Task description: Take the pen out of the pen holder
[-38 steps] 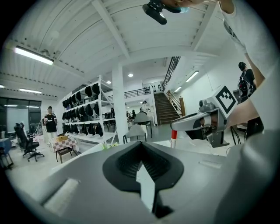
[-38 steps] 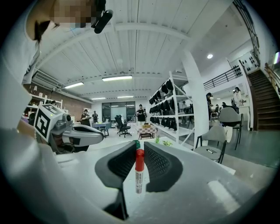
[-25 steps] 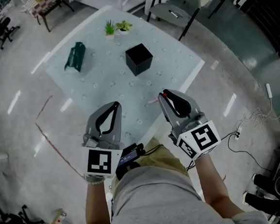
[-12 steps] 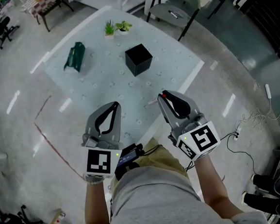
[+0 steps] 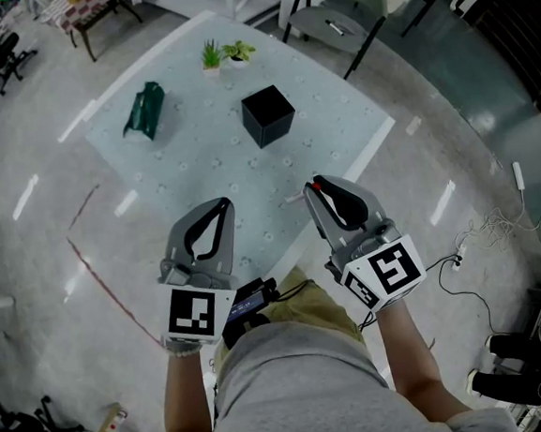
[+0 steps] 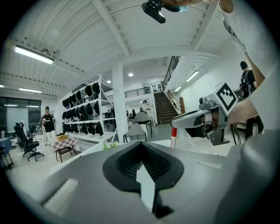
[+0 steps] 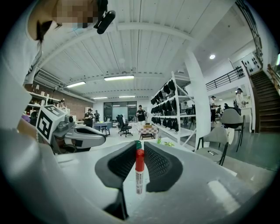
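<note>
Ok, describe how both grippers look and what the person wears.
The left gripper and right gripper are grey wedge-shaped shells with black ribbed pads. Behind each sits a white cube with black square markers, the left cube and right cube. The person wears a grey shirt.

Glossy grey floor (image 5: pixel 30 269); white ceiling (image 7: pixel 148 43), strip light (image 7: pixel 119 78); shelving rack (image 7: pixel 173 116); staircase (image 6: pixel 162 109); white column (image 6: pixel 119 105).

We count two grippers: the left gripper (image 5: pixel 222 205) and the right gripper (image 5: pixel 316 184). One pen (image 7: pixel 139 171). One black pen holder (image 5: pixel 268 114), one green object (image 5: pixel 144 109), two potted plants (image 5: pixel 211 54) (image 5: pixel 238 49), one table (image 5: pixel 200 165).
</note>
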Demonstrator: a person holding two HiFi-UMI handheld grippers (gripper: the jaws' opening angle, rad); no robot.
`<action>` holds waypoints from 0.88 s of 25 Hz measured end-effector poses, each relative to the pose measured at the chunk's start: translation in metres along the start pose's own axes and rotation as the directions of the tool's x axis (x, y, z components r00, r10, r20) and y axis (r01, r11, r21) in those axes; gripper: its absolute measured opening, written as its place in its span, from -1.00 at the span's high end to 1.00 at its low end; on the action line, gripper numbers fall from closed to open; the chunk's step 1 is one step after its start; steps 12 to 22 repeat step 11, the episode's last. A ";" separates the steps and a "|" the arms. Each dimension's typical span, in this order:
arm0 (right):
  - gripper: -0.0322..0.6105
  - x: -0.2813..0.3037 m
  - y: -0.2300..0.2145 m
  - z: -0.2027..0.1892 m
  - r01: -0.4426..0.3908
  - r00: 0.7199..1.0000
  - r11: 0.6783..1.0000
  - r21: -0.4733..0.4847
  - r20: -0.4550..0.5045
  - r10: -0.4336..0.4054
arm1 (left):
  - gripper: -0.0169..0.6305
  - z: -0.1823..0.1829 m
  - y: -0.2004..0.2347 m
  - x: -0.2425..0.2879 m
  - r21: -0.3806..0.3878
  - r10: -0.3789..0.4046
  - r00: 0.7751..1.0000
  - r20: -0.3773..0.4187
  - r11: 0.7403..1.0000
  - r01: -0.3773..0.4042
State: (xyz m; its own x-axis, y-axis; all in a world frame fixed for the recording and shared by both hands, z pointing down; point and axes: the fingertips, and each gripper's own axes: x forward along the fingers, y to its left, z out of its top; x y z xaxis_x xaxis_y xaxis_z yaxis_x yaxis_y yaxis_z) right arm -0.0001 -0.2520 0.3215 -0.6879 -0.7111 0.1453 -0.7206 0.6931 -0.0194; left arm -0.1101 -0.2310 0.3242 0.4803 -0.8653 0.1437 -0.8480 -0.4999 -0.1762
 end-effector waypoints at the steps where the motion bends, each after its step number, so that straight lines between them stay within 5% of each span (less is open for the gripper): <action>1: 0.73 0.000 0.000 0.000 -0.001 1.000 1.000 0.000 0.000 0.001 | 0.93 0.000 0.000 0.000 0.002 0.000 1.000 0.000 1.000 0.000; 22: 0.73 0.002 -0.001 -0.001 -0.001 1.000 1.000 -0.003 -0.003 0.001 | 0.93 -0.002 0.000 0.002 0.002 -0.002 1.000 -0.006 1.000 0.002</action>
